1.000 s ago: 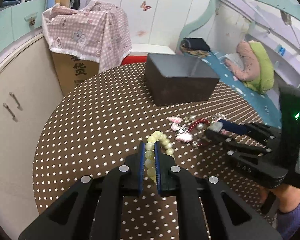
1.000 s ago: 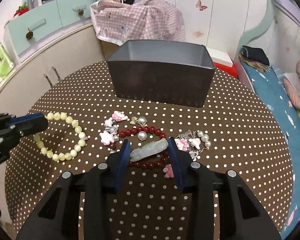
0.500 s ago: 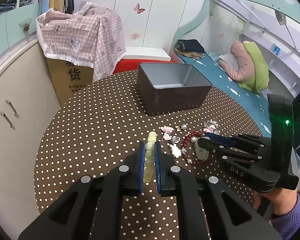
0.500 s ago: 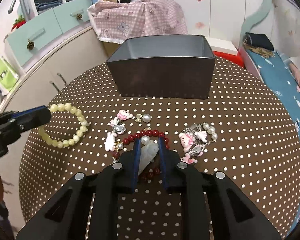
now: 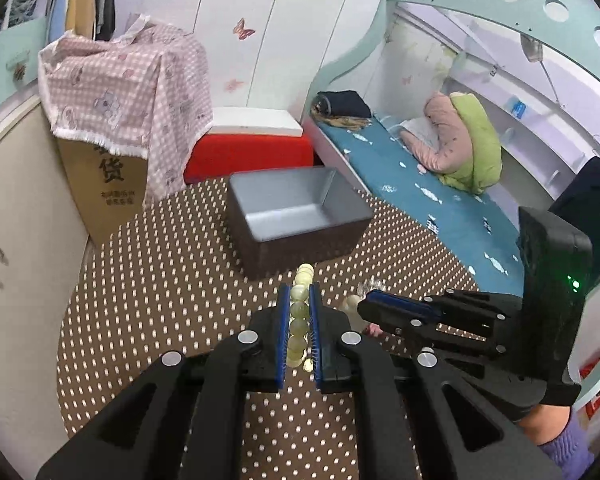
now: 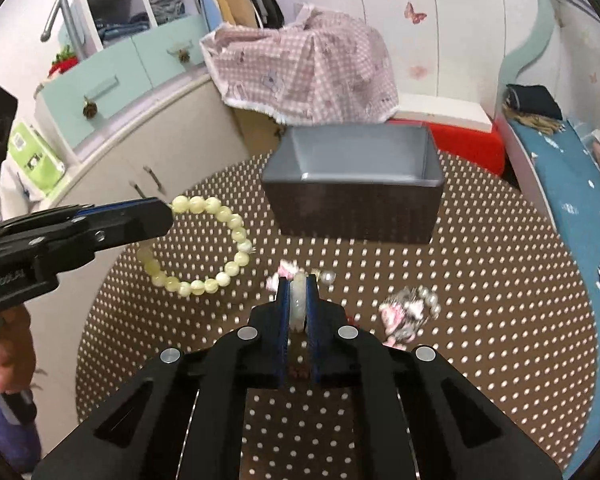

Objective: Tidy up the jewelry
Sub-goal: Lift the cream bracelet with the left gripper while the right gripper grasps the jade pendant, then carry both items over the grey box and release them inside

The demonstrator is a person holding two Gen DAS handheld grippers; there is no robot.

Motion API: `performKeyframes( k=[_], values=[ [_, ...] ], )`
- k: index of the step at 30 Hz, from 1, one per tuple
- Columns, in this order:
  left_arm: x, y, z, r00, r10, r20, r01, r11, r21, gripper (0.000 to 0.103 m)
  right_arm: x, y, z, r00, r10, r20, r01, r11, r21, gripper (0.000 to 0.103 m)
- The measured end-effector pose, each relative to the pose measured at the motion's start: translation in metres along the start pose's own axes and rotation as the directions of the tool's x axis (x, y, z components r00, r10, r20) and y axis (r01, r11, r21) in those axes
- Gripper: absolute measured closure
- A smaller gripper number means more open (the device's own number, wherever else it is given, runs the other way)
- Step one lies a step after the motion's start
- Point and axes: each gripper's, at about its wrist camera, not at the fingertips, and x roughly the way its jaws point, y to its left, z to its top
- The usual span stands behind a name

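Observation:
My left gripper (image 5: 299, 292) is shut on a pale yellow bead bracelet (image 5: 299, 314), which hangs clear of the table. In the right wrist view the bracelet (image 6: 236, 236) dangles as a loop from the left gripper (image 6: 168, 214). My right gripper (image 6: 299, 284) is shut on a pale green jade piece (image 6: 299, 304) and holds it above the table. A bit of dark red beads shows low between its fingers. The right gripper (image 5: 370, 304) sits just right of the left one. The open grey box (image 6: 356, 212) stands beyond both.
On the brown polka-dot round table (image 6: 480, 320) lie a pink charm and pearl bracelet (image 6: 408, 314) and small pink charms (image 6: 286, 270). A cloth-covered carton (image 6: 308, 76) and cabinets stand behind the table, and a bed (image 5: 420, 184) lies to the right.
The right jaws closed on the jade piece. Both grippers rose, lifting the yellow bracelet and the jade piece off the table; the box interior now shows.

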Motion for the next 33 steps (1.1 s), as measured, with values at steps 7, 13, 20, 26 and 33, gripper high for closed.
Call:
performKeyframes(
  k=[7,13,20,26,33],
  values=[
    [0.003,-0.008,0.045,0.999,-0.034,0.023,0.034,0.999,0.016,0.095,-0.018,-0.011,0.044,0.996,-0.025,0.084,0.023,1.0,0.021,0.097],
    [0.036,-0.002,0.075,0.998,0.058,-0.024,-0.058,0.998,0.012,0.095,-0.008,-0.02,0.076,1.0,-0.014,0.024,0.013,0.999,0.035,0.097],
    [0.04,0.016,0.051,0.996,0.073,-0.056,-0.075,0.997,-0.033,0.095,0.032,-0.036,0.036,0.99,-0.076,-0.115,0.083,0.995,0.054,0.094],
    [0.036,0.017,0.042,0.997,0.058,-0.054,-0.061,0.997,-0.044,0.095,0.06,-0.048,0.017,0.989,-0.077,-0.126,0.095,0.985,0.144,0.057],
    [0.032,0.01,0.037,0.997,0.06,-0.046,-0.061,0.998,-0.03,0.095,0.085,-0.037,0.019,0.977,-0.18,-0.118,0.194,0.974,0.118,0.048]
  ],
)
